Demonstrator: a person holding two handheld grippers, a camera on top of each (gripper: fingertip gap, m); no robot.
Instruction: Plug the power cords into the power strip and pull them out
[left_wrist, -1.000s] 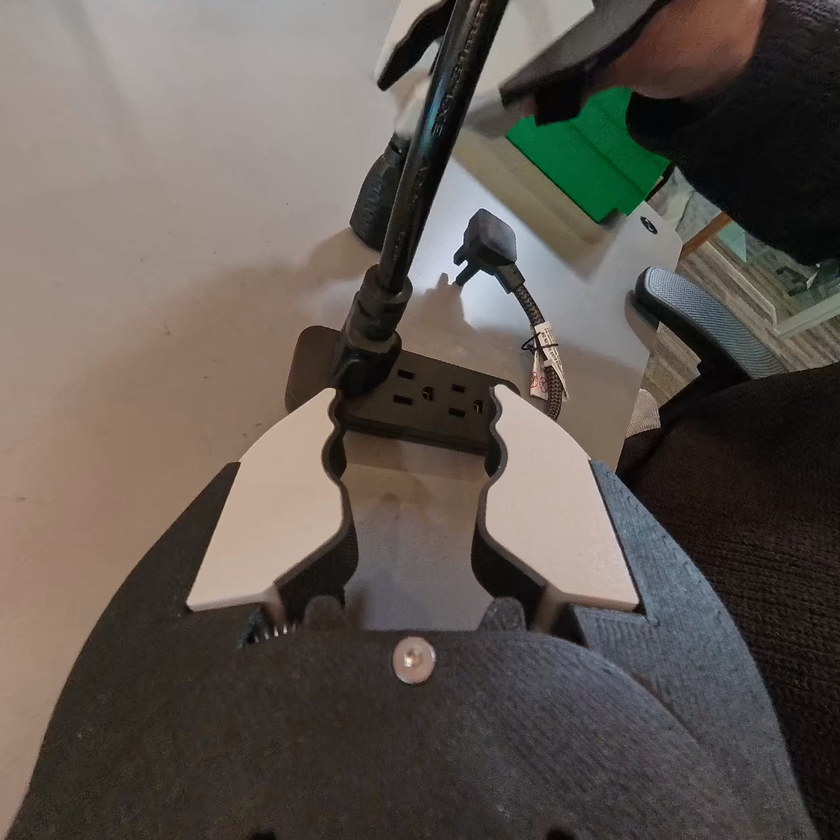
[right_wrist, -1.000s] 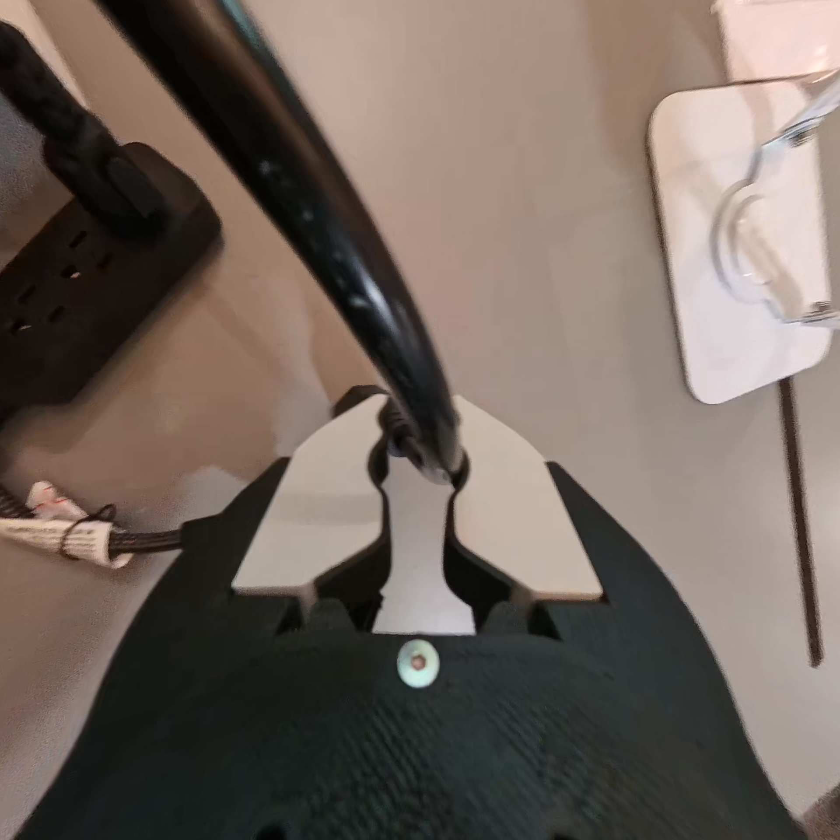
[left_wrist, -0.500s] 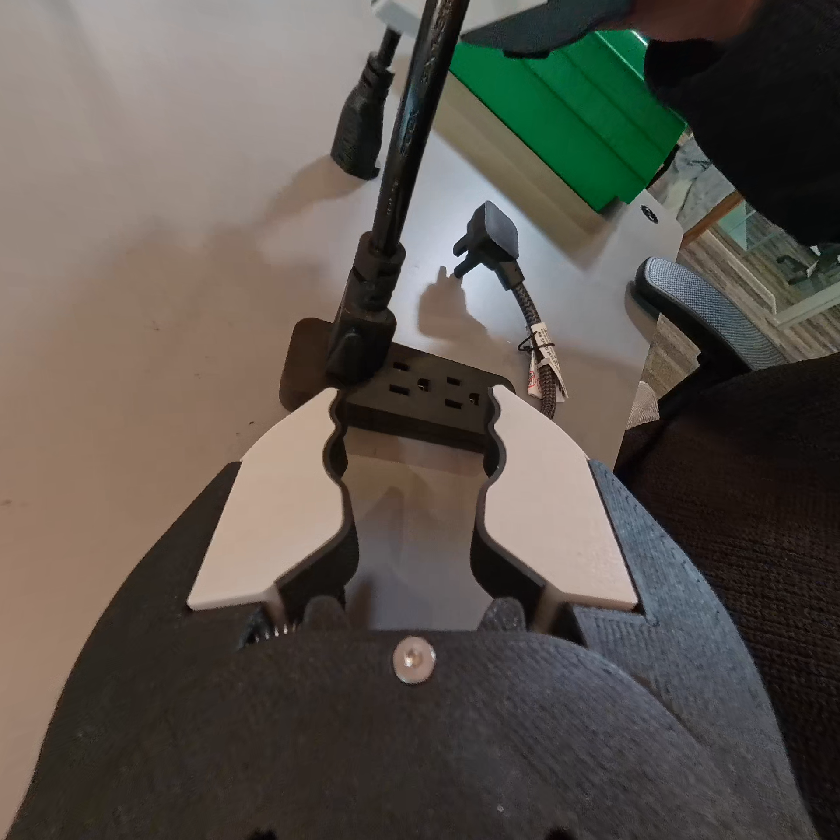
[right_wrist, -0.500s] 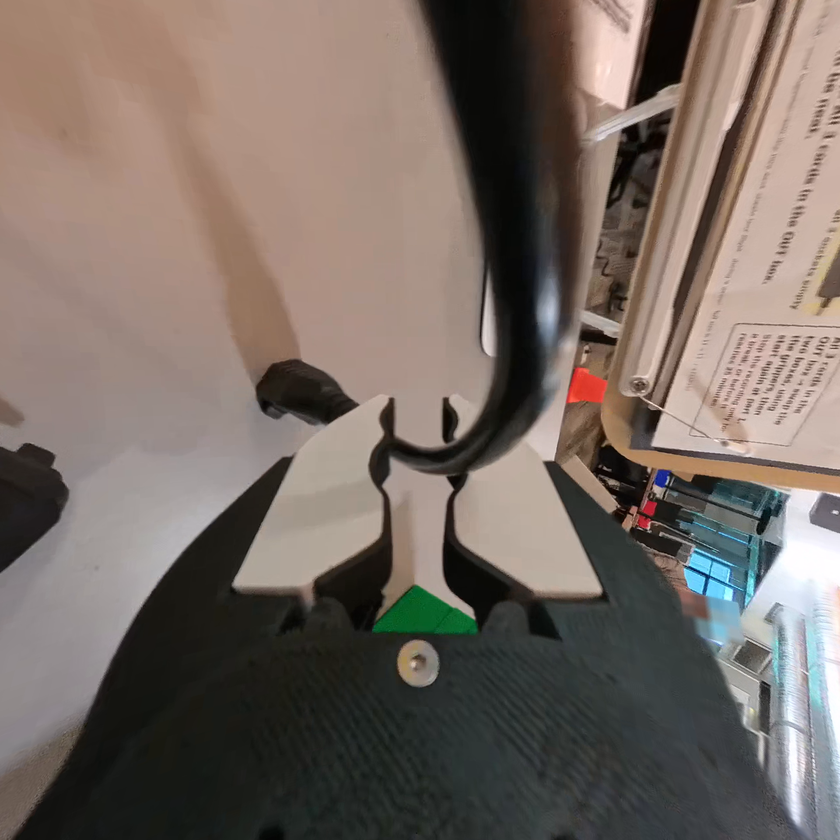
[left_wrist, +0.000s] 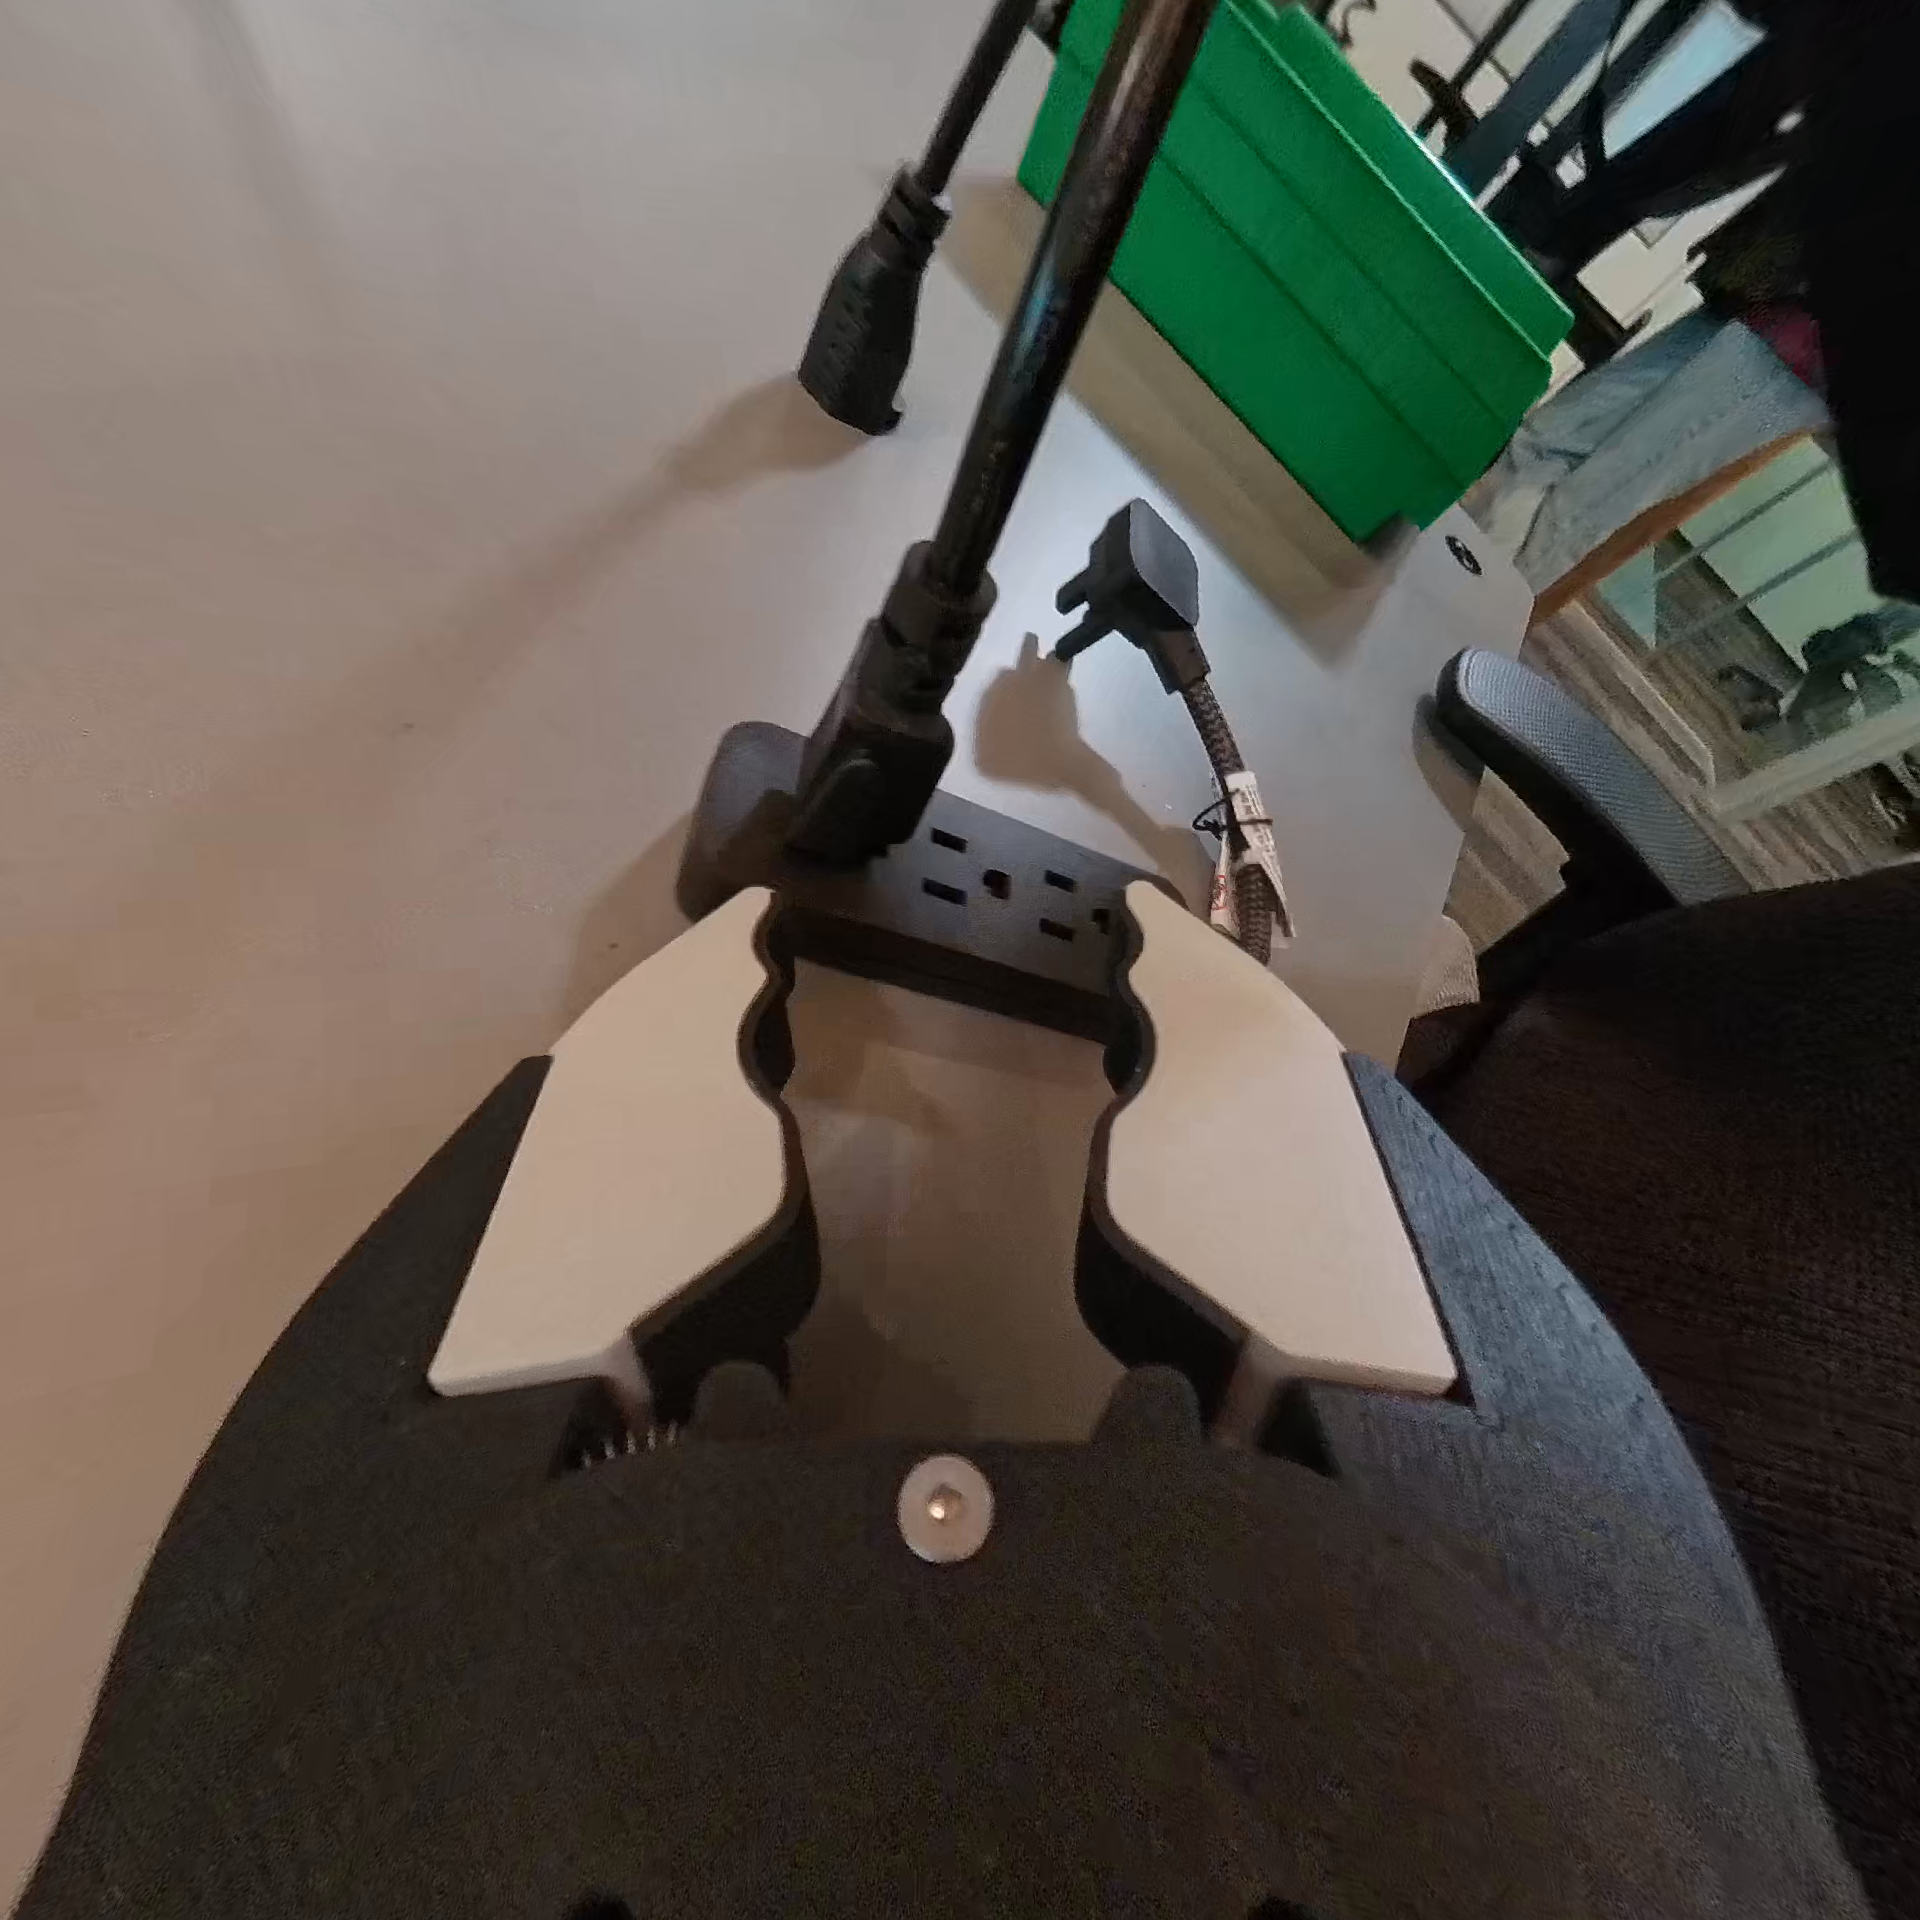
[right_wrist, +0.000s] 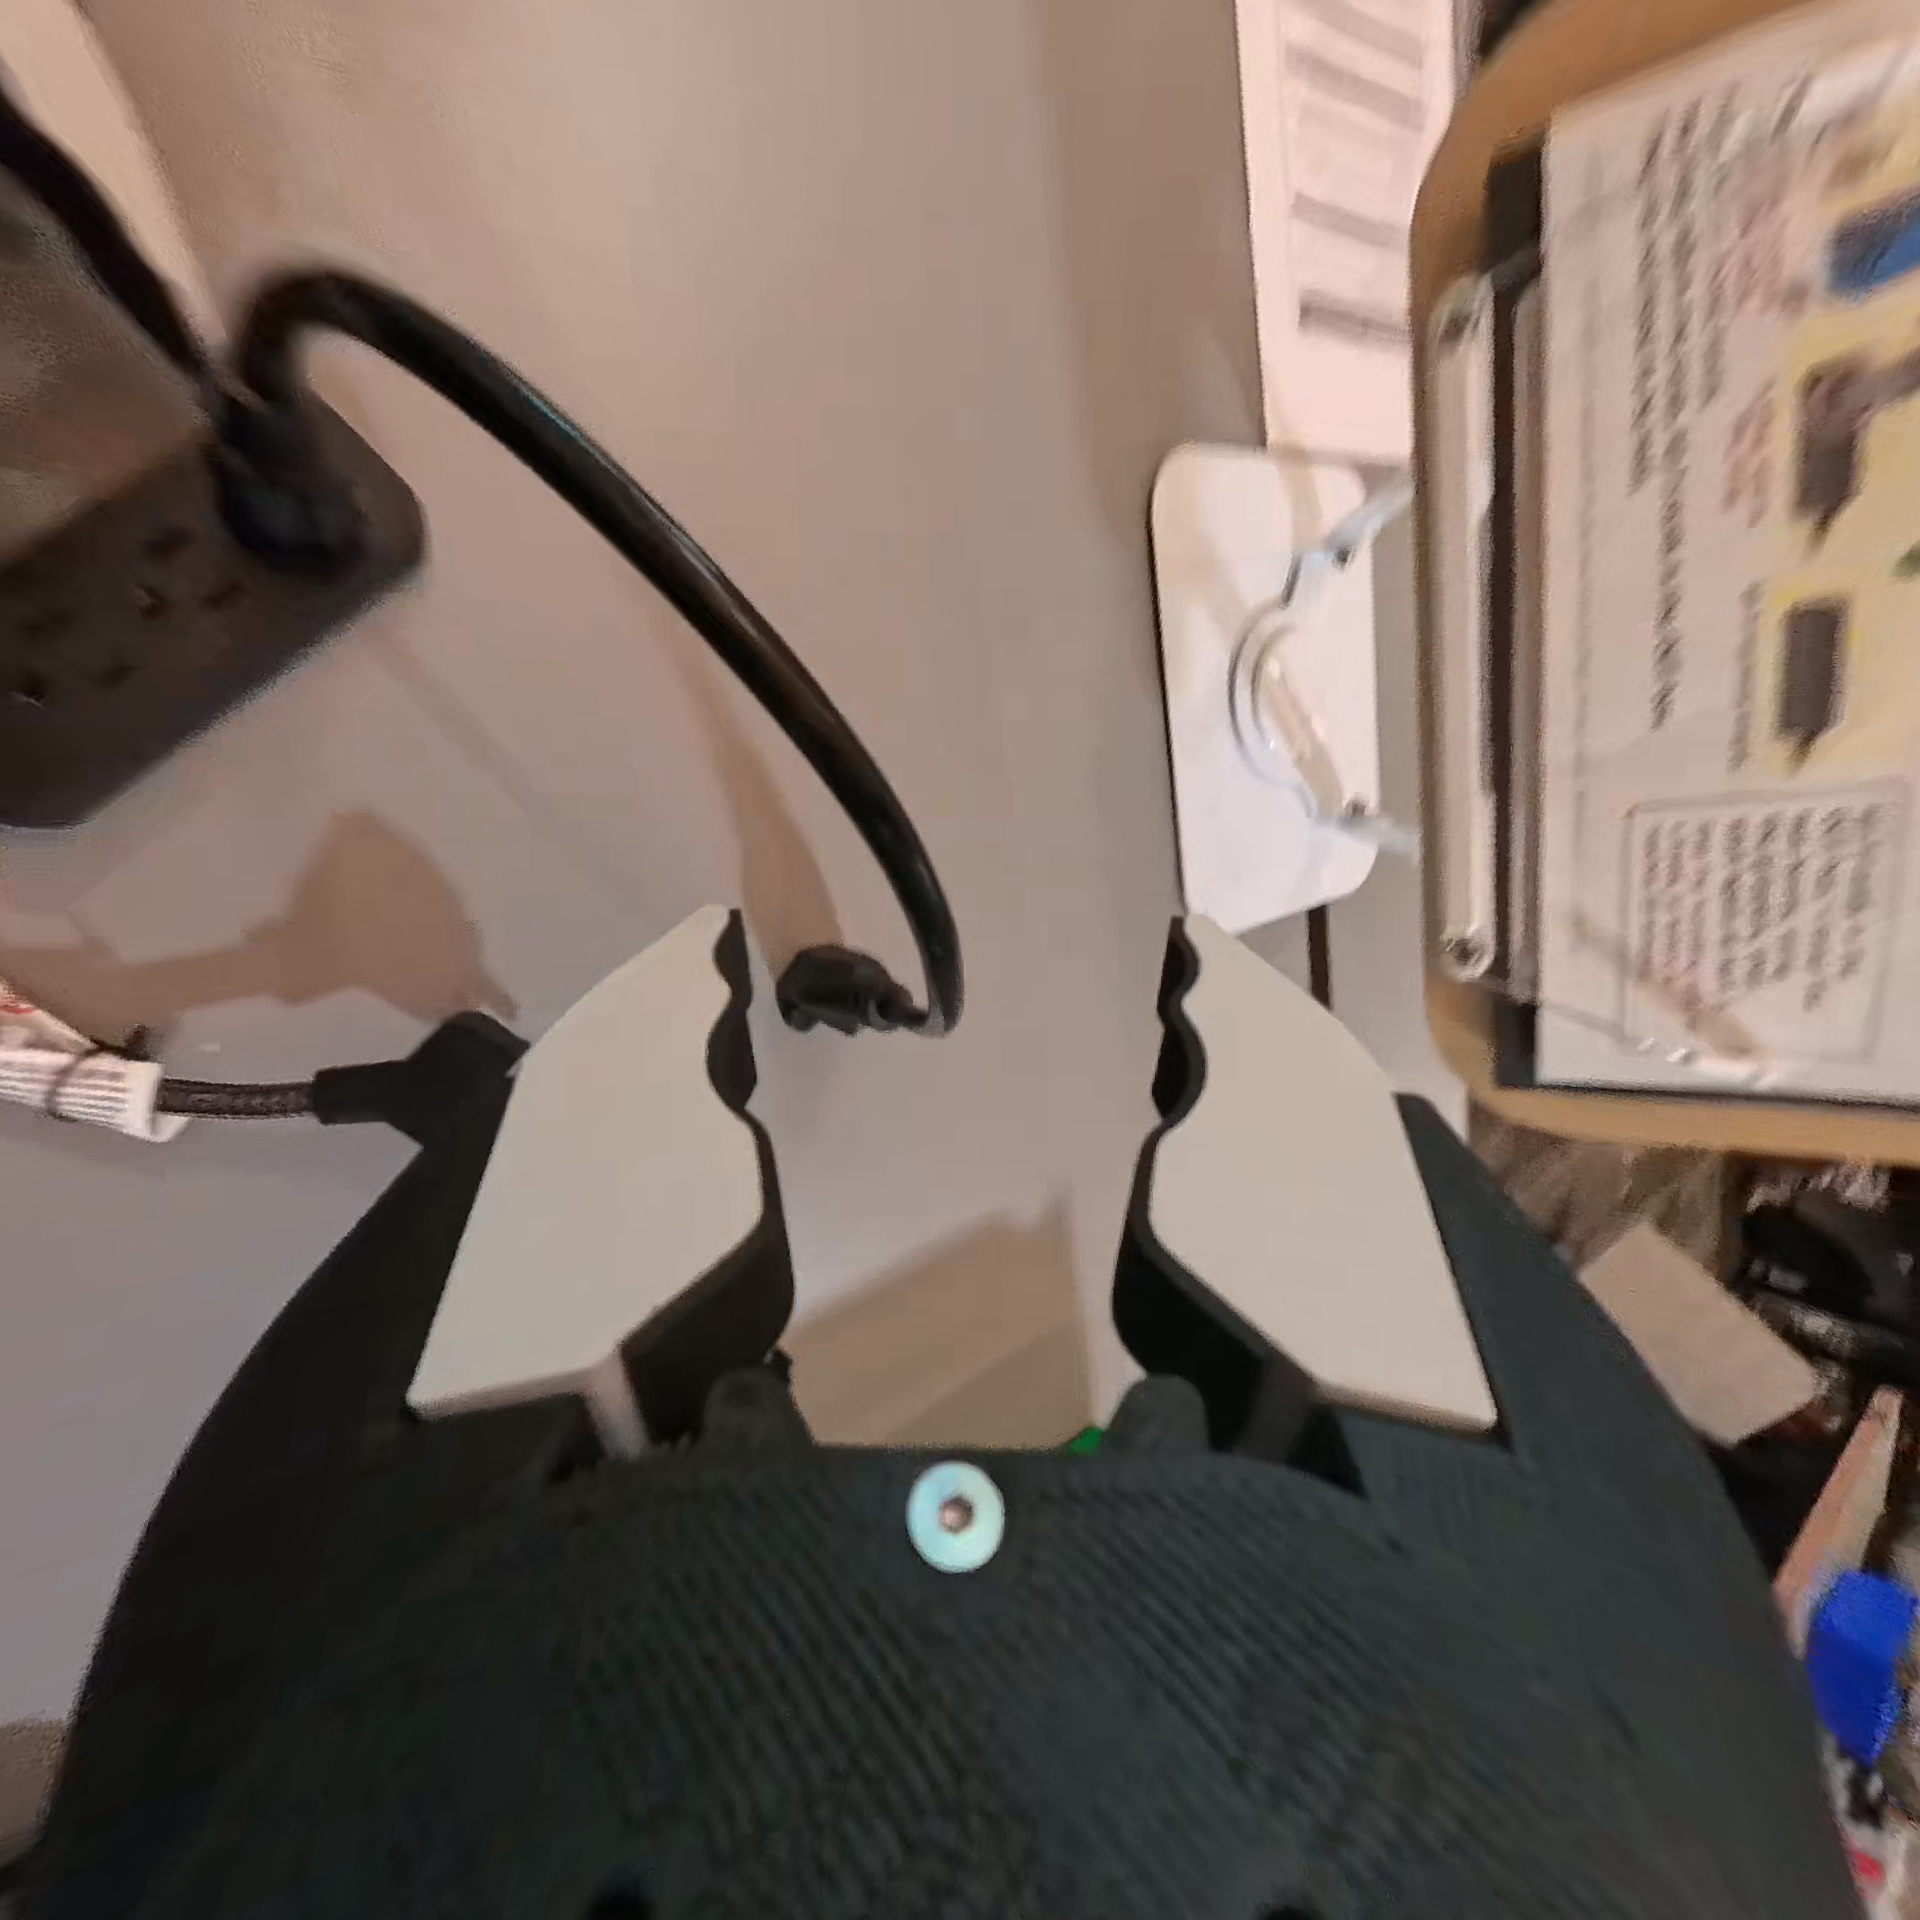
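Counter (left_wrist: 312, 520): pale surface carrying the task's things; seen in both wrist views.
Green bin (left_wrist: 1299, 270): at the far counter edge, well beyond the strip.
Left tongs (left_wrist: 948, 914): fingers apart, their tips at either side of the power strip's near end; whether they press on it cannot be told.
Right tongs (right_wrist: 951, 935): fingers wide apart, nothing between them, held above the counter.
Power strip (left_wrist: 997, 894): black, flat on the counter; two sockets stand free.
Power cord (left_wrist: 1023, 343): thick and black, rising from its plug.
Plug (left_wrist: 873, 769): seated in the strip's far socket, tilted.
Braided cord (left_wrist: 1236, 831): tagged, its flat plug lying unplugged just beyond the strip.
Cord connector (left_wrist: 862, 332): black, beyond the strip.
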